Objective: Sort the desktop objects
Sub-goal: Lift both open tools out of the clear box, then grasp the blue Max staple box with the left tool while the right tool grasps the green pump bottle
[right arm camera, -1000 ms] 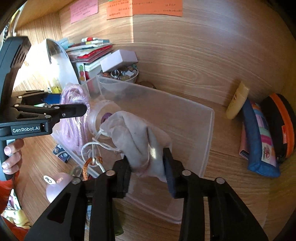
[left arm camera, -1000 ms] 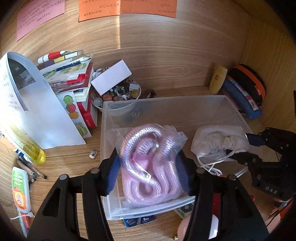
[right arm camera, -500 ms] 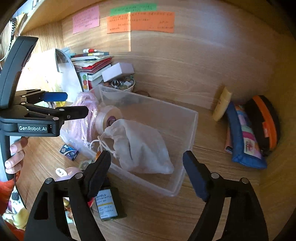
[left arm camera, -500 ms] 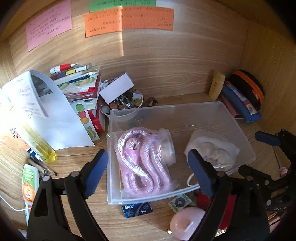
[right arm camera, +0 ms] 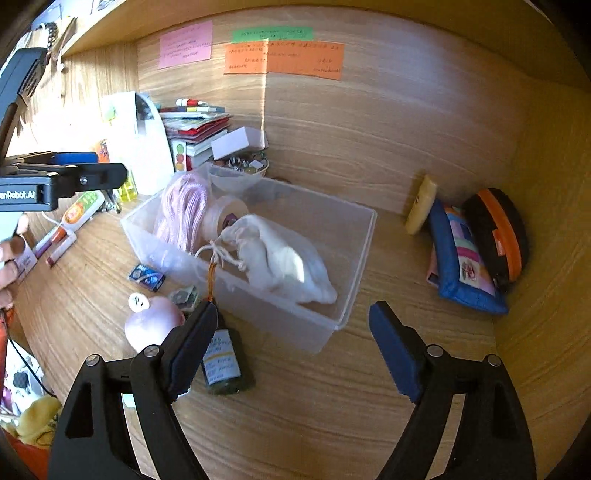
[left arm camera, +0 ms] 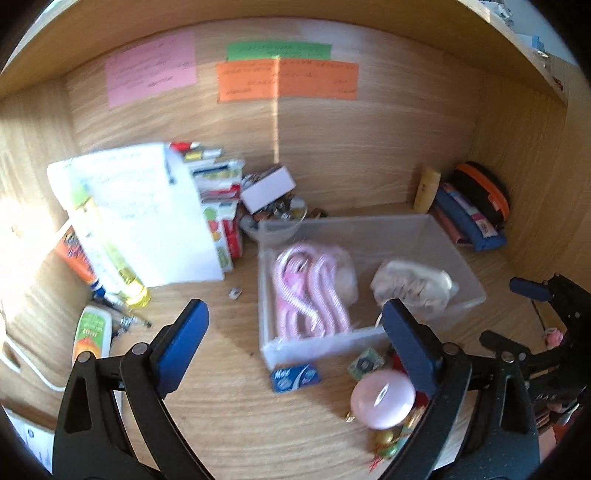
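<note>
Clear plastic bin (right arm camera: 354,236) on wooden desk (right arm camera: 332,406), long axis running from the bowl of trinkets (right arm camera: 242,168) toward the pencil cases (right arm camera: 465,258). Inside the bin: pink coiled rope (left arm camera: 310,291) at the bowl end, loops lengthwise across the bin; white drawstring pouch (right arm camera: 284,266) beside it, cords toward the rope. Left gripper (left arm camera: 295,332) spread wide, empty, short of the bin. Right gripper (right arm camera: 291,332) likewise spread wide, empty, short of the bin.

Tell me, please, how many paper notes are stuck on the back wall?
3: a pink note at the left, a green note to its right, and an orange note directly under the green one.
</note>
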